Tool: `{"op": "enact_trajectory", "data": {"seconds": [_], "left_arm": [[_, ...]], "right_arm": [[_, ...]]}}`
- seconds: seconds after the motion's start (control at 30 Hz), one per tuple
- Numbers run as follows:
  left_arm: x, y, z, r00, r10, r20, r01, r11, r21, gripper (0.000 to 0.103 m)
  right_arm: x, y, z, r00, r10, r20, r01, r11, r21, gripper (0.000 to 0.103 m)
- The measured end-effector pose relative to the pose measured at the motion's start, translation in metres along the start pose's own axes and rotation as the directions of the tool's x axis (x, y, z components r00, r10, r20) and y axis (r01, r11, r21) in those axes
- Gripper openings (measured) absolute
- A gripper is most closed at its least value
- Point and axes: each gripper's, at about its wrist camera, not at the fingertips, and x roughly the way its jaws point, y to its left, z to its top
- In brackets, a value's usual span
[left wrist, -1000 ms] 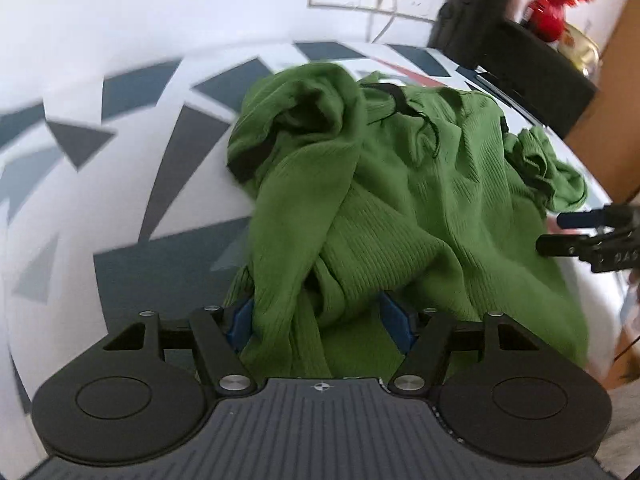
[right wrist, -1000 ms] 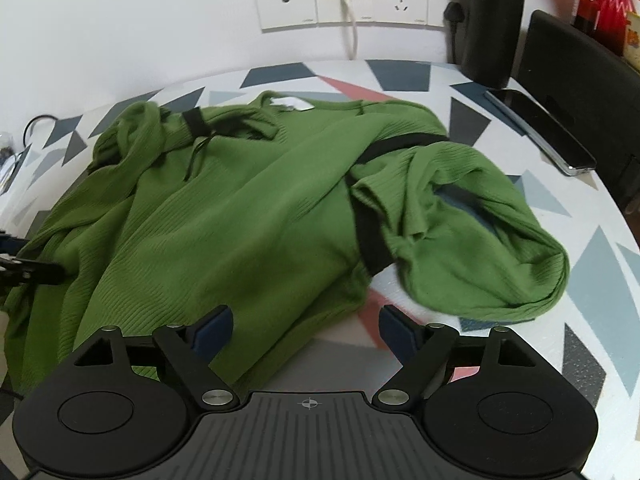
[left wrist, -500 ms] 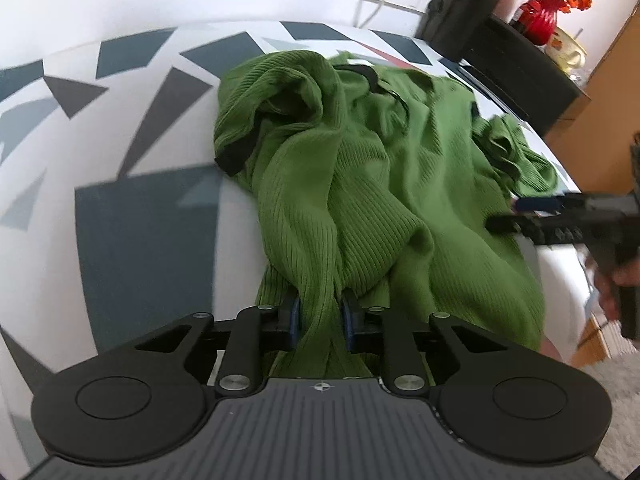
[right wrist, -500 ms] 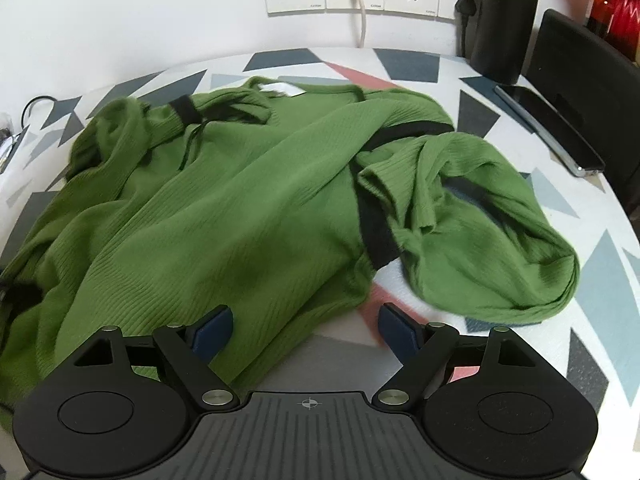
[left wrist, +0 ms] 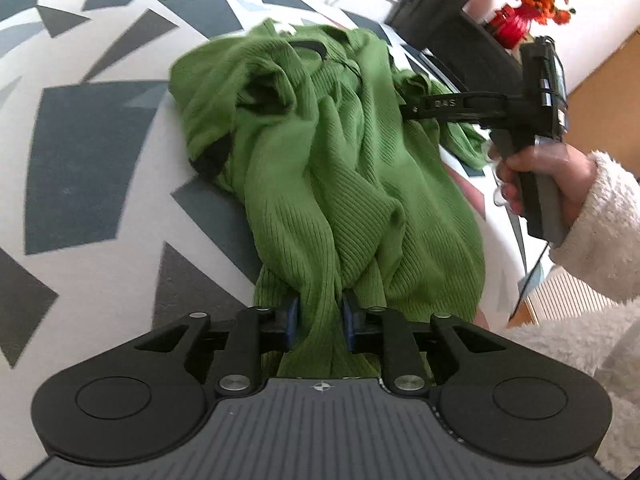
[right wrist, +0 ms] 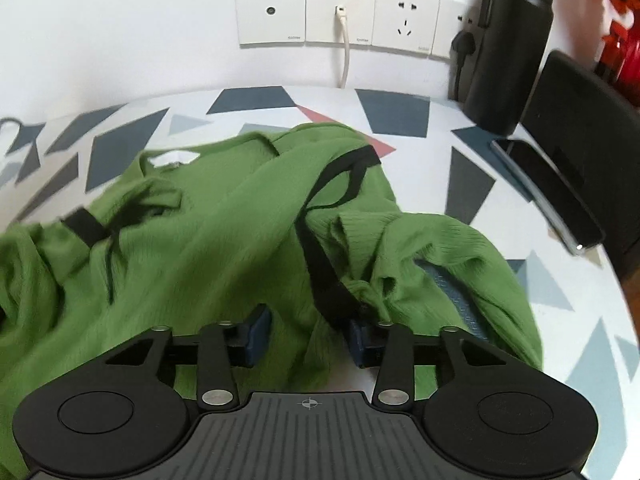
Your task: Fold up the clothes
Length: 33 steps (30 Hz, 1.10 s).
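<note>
A green ribbed garment (left wrist: 360, 200) with black bands lies crumpled on the patterned table (left wrist: 100, 160). My left gripper (left wrist: 320, 316) is at its near edge, with a thick fold of the cloth pinched between the blue pads while the jaws are opening slightly. My right gripper (right wrist: 308, 336) sits over the garment (right wrist: 200, 248) beside a black band (right wrist: 320, 264). Its jaws are closing, with a ridge of green cloth filling the gap between them. In the left wrist view the right gripper (left wrist: 404, 108) reaches in from the right, held by a hand (left wrist: 548, 168) in a fluffy white sleeve.
A dark phone (right wrist: 548, 192) lies on the table's right side by a black box. A black bottle (right wrist: 508, 48) stands at the back right, under the wall sockets (right wrist: 340, 12). A red vase with orange flowers (left wrist: 516, 28) is behind it. The table edge (right wrist: 616, 280) curves close on the right.
The left jaws closed from wide apart onto a fold of the garment's near edge and kept it. The right gripper moved forward over the garment and its jaws narrowed around the cloth.
</note>
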Motion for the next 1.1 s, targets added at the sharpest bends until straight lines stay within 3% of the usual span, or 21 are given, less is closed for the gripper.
{"op": "enact_trajectory", "data": {"seconds": [0.07, 0.13, 0.23, 0.3, 0.4, 0.43, 0.5, 0.53, 0.57, 0.7, 0.8, 0.93, 1.1], "left_arm": [[-0.008, 0.005, 0.004, 0.999, 0.006, 0.038, -0.006, 1.000, -0.006, 0.030], [-0.012, 0.010, 0.011, 0.998, 0.014, 0.068, -0.013, 1.000, -0.016, 0.034], [-0.004, 0.016, 0.026, 0.997, 0.025, 0.078, -0.023, 0.999, -0.022, 0.037], [0.006, 0.014, 0.035, 0.996, 0.025, 0.084, -0.024, 1.000, -0.011, 0.044], [0.020, 0.008, 0.045, 0.993, 0.047, 0.110, -0.050, 0.998, 0.026, 0.044], [0.025, 0.005, 0.046, 0.991, 0.060, 0.121, -0.065, 0.997, 0.043, 0.044], [0.026, 0.006, 0.050, 0.984, 0.098, 0.148, -0.107, 0.992, 0.061, 0.012], [0.024, 0.010, 0.051, 0.980, 0.117, 0.158, -0.127, 0.990, 0.054, 0.012], [0.023, 0.013, 0.052, 0.976, 0.137, 0.169, -0.147, 0.988, 0.048, 0.011], [0.001, 0.044, 0.039, 0.956, 0.222, 0.192, -0.212, 0.975, -0.073, 0.009], [-0.017, 0.061, 0.015, 0.949, 0.260, 0.180, -0.244, 0.964, -0.106, 0.008], [-0.040, 0.071, -0.023, 0.946, 0.274, 0.176, -0.251, 0.957, -0.142, 0.008], [-0.063, 0.082, -0.049, 0.928, 0.323, 0.184, -0.279, 0.932, -0.230, 0.008]], "right_arm": [[-0.013, 0.002, -0.004, 1.000, 0.027, 0.012, -0.027, 1.000, 0.004, 0.054], [-0.027, 0.003, -0.014, 0.999, 0.044, 0.014, -0.044, 0.999, -0.009, 0.060], [-0.042, 0.004, -0.036, 0.997, 0.075, -0.034, -0.075, 0.997, 0.011, 0.060], [-0.045, 0.006, -0.051, 0.993, 0.093, -0.071, -0.091, 0.995, 0.034, 0.060], [-0.049, 0.016, -0.068, 0.989, 0.117, -0.094, -0.114, 0.993, 0.038, 0.059], [-0.051, 0.020, -0.071, 0.989, 0.120, -0.088, -0.119, 0.993, 0.020, 0.052], [-0.055, 0.028, -0.075, 0.989, 0.124, -0.085, -0.127, 0.992, -0.024, 0.028], [-0.057, 0.030, -0.076, 0.989, 0.122, -0.086, -0.125, 0.992, -0.032, 0.017], [-0.059, 0.029, -0.077, 0.989, 0.123, -0.086, -0.126, 0.992, -0.027, 0.013], [-0.064, 0.013, -0.078, 0.995, 0.076, -0.070, -0.074, 0.997, 0.028, 0.010], [-0.067, 0.002, -0.080, 0.996, 0.050, -0.067, -0.046, 0.998, 0.053, 0.010], [-0.066, 0.003, -0.078, 0.997, 0.038, -0.067, -0.036, 0.999, 0.025, 0.010], [-0.067, -0.001, -0.078, 0.997, 0.008, -0.080, -0.009, 1.000, -0.024, 0.010]]}}
